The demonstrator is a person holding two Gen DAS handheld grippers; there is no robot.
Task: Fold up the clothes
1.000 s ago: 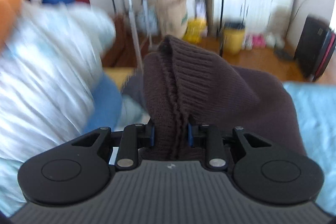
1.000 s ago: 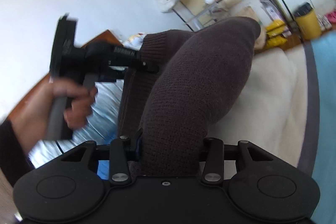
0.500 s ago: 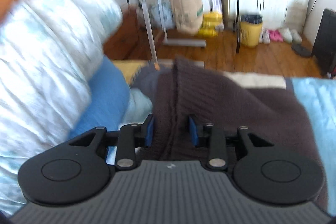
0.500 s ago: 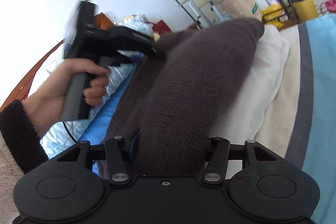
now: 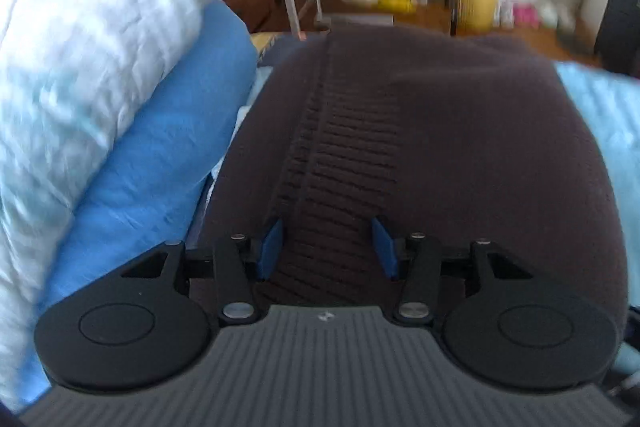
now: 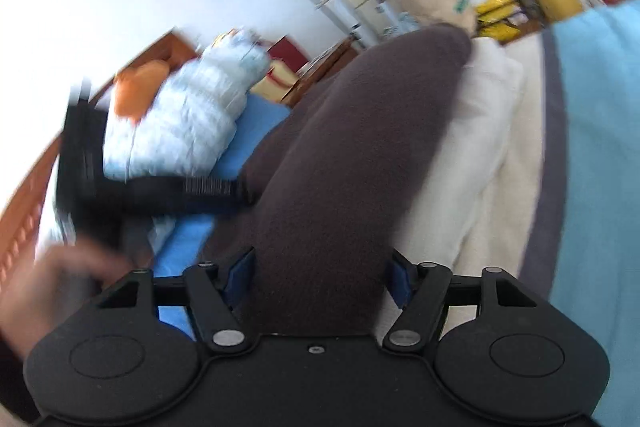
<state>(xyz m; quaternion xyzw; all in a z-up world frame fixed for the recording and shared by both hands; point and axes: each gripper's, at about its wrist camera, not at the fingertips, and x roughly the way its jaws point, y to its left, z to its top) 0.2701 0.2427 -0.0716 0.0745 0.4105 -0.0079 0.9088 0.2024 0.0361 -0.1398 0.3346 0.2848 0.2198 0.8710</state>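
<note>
Left wrist: both tools' jaws opening, brown sweater [image 5: 440, 131] lying between, unclamped.

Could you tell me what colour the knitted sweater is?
Dark brown sweater, clearest in the left wrist view.

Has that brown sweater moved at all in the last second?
Yes. In the left wrist view the sweater has dropped from a raised peak and spread flat, judged against the yellow bin behind it. Both grippers' jaws are opening around it.
</note>
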